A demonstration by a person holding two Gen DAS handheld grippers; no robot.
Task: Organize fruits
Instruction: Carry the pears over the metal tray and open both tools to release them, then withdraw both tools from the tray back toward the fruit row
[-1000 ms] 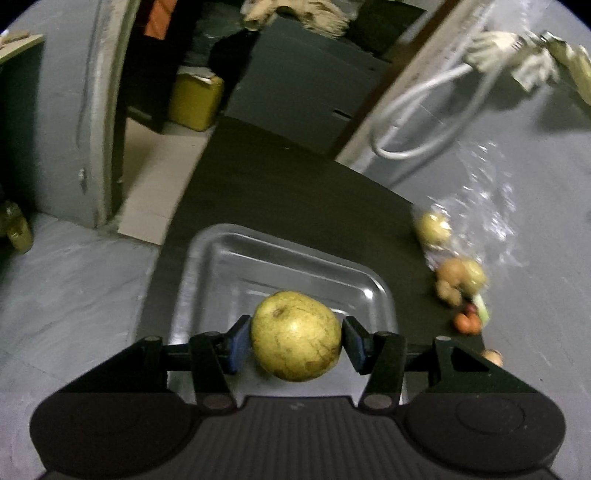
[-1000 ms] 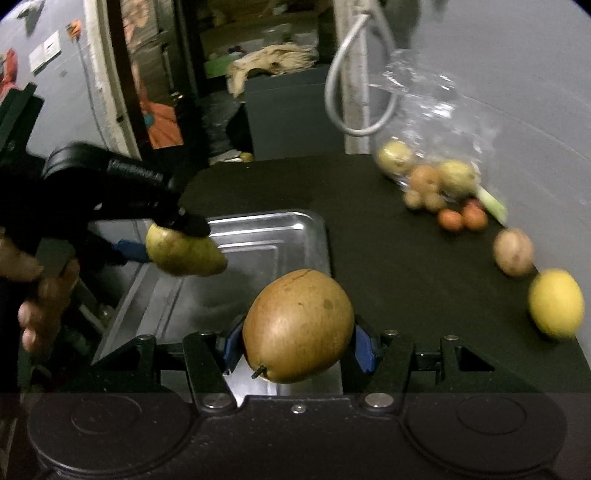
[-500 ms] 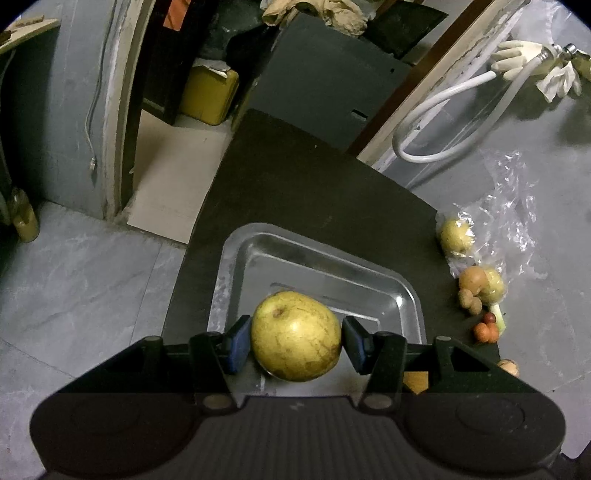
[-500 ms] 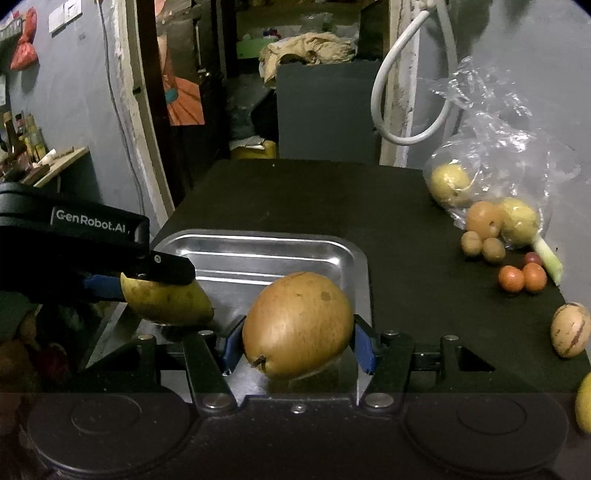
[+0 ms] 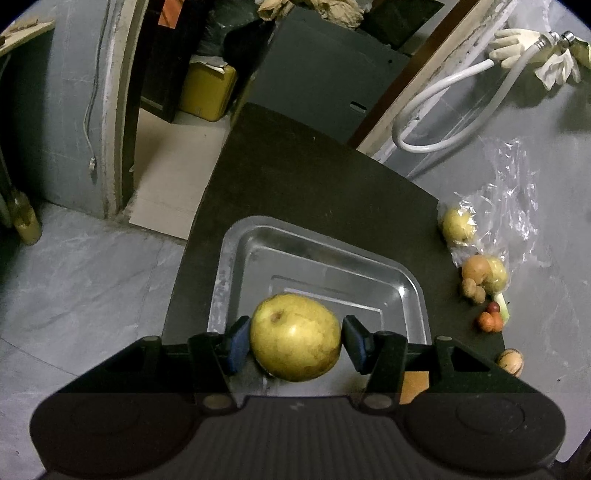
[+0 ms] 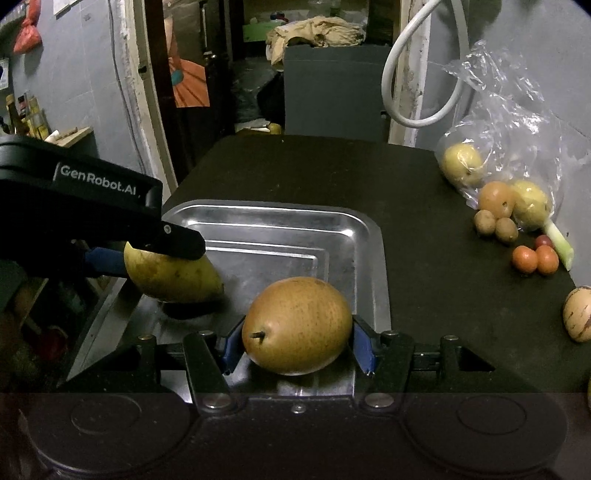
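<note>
L gripper [image 5: 295, 338] grips yellow pear [image 5: 295, 336], R gripper [image 6: 297, 341] brown pear [image 6: 297, 325]; loose fruit [image 6: 495, 221] right of tray [image 6: 364, 229].

A white hose [image 6: 413, 92] loops down the grey wall beside a wooden post, and a pale rubber glove [image 5: 513, 40] hangs at its upper end. Behind the dark countertop [image 5: 314, 184] stands a dark grey cabinet [image 6: 332, 85] with crumpled brown paper [image 6: 314, 31] on top, a yellow canister [image 5: 208, 90] on the floor near it. A red bag [image 6: 27, 35] hangs on the far wall.
</note>
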